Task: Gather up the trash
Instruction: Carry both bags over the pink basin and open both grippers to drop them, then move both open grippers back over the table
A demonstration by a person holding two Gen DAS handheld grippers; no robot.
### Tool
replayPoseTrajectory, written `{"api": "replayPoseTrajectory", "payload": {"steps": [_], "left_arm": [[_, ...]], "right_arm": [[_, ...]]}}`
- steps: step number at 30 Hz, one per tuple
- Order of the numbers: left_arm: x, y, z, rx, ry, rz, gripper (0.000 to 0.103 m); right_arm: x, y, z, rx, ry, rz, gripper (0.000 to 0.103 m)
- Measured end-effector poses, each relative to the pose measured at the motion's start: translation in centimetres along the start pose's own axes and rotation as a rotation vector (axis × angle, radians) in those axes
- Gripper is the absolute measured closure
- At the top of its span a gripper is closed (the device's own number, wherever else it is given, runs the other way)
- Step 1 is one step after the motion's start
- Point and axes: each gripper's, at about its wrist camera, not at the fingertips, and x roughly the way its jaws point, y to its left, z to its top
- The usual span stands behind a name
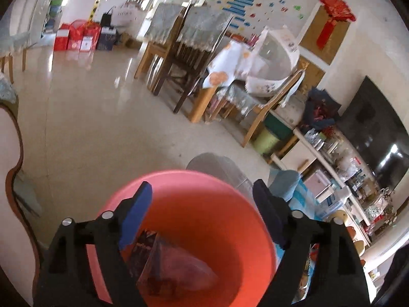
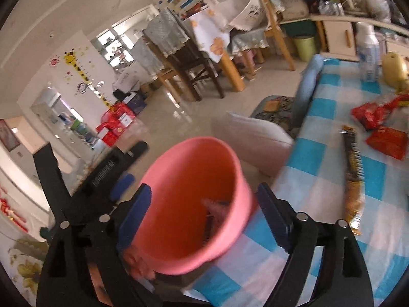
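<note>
A pink trash bin point(image 1: 204, 220) sits right below my left gripper point(image 1: 202, 204), which is open and empty above its mouth. A clear plastic bag and a dark wrapper point(image 1: 163, 263) lie inside the bin. In the right wrist view the bin point(image 2: 194, 204) stands beside the blue-checked table point(image 2: 332, 179). My right gripper point(image 2: 204, 207) is open and empty over the bin; the other gripper point(image 2: 110, 168) shows at the left. A long brown-and-black wrapper point(image 2: 354, 174) and red snack packets point(image 2: 378, 128) lie on the table.
A white bottle point(image 2: 368, 51) and a yellow object point(image 2: 395, 69) stand at the table's far end. A white cushion point(image 2: 253, 138) sits beside the bin. Wooden chairs and a dining table point(image 1: 194, 58) stand across the floor. A cluttered shelf point(image 1: 345, 168) runs along the right wall.
</note>
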Motion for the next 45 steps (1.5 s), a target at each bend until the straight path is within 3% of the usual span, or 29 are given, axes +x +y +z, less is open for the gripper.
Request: {"api": "replayPoseTrajectory", "payload": {"steps": [5,10,14,19,25,37,45], "left_arm": [[-0.8,-1.4,-0.4,0.055,-0.066,-0.08,0.013],[-1.4,-4.5,-1.4,0.184,-0.11,-0.156,0.012],[-2.4,-6.2,-2.0,0.244,-0.129,-0.187,0.012],[-2.6,-8.1,-2.7,0.32,-0.074,-0.163,0.012],[-2.6,-8.7,-3.7,0.335,-0.04,-0.217,0.012],[-3.0,-13.4,-7.5,0.549,-0.009,-0.233,0.012],[-2.9,-15.3,-9.3,0.567,0.049,-0.284,0.012]], "right_arm": [[-2.5,-1.6,-2.4,-0.071,-0.009,-0.149,0.009],[-4.1,-3.0,-5.2,-0.163,0.02,-0.345,0.008],[-5.3,-4.5,-6.9,-0.164,0.05,-0.413,0.007],[-7.8,-6.3,-8.3,-0.146,0.009,-0.484,0.006],[-9.9,-7.8,-9.6,-0.19,0.01,-0.62,0.006],[-13.4,-10.8,-10.9,-0.18,-0.026,-0.649,0.006],[-15.5,-12.9,-11.2,-0.179,-0.081,-0.651,0.006]]}}
